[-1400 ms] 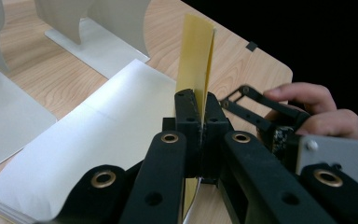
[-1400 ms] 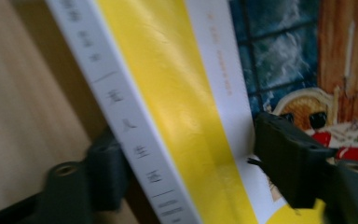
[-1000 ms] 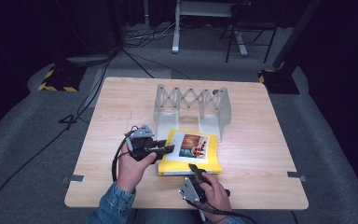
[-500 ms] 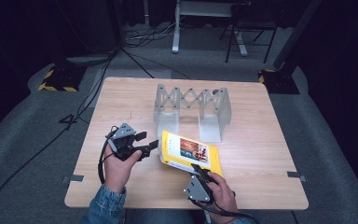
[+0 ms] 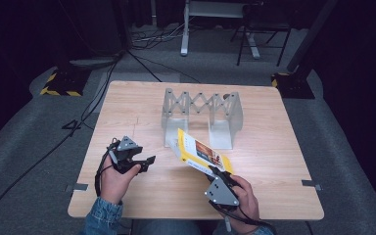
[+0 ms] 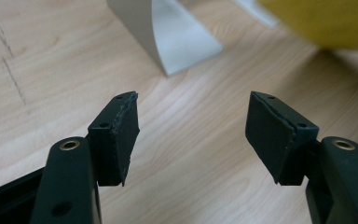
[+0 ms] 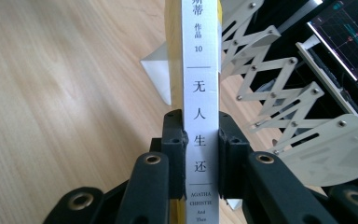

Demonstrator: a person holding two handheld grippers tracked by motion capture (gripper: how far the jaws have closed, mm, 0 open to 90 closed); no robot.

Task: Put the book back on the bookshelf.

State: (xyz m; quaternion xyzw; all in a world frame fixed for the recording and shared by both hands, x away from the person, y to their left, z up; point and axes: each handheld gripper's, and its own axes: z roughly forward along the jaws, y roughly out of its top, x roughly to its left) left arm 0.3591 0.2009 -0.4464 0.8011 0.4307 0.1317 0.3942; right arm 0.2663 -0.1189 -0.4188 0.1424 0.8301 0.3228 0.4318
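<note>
The right gripper [image 7: 201, 154] is clamped on a yellow paperback book [image 7: 200, 93], its black jaws pressing both covers near the white spine, which bears Chinese characters and "AGATHA CHRISTIE" at the bottom centre of the right gripper view. In the high view the right gripper [image 5: 216, 177] sits at lower centre-right, and the book [image 5: 199, 153] slants up from it toward the middle of the frame, lifted off the wooden table [image 5: 284, 147].

The left gripper [image 6: 192, 135] stands wide with nothing between its pads; its jaws have just been opening. In the high view it [image 5: 146, 161] is at lower left, well apart from the book.

Behind the book stands a grey metal expanding book rack [image 5: 200, 105], with nothing in its slots.
</note>
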